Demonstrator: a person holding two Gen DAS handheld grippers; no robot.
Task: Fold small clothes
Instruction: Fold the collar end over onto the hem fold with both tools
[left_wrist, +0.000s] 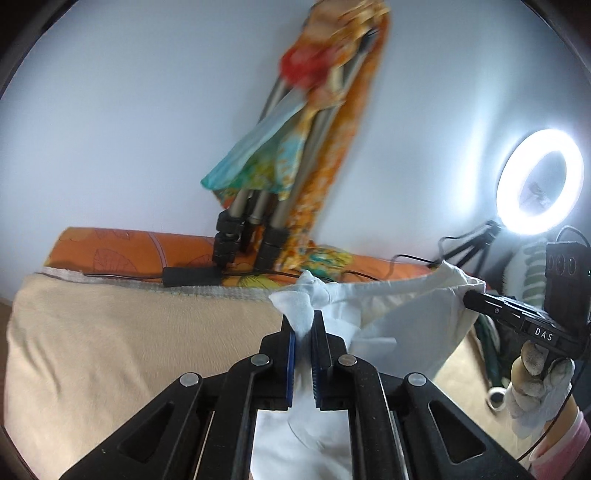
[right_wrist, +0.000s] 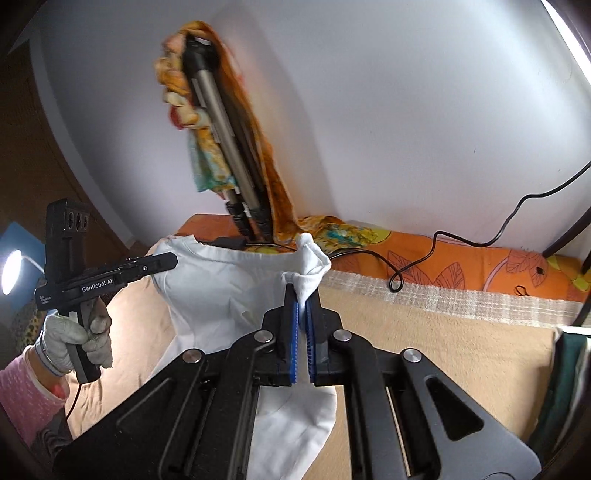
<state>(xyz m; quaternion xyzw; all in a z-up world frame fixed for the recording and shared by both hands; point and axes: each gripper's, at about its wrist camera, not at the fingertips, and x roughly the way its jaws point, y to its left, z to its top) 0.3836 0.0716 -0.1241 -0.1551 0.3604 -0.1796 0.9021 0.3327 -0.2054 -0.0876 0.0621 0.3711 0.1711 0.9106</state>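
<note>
A small white garment hangs stretched between both grippers above the beige blanket. In the left wrist view my left gripper is shut on one bunched corner, blue pads pinching the cloth. The right gripper holds the other corner at the far right, carried by a gloved hand. In the right wrist view my right gripper is shut on a gathered corner of the white garment. The left gripper grips the opposite edge there, held by a gloved hand. The garment's lower part drapes beneath the grippers.
A folded tripod draped with a colourful cloth leans on the wall behind the bed. An orange patterned sheet runs along the back. A black cable and an adapter lie there. A lit ring light stands right.
</note>
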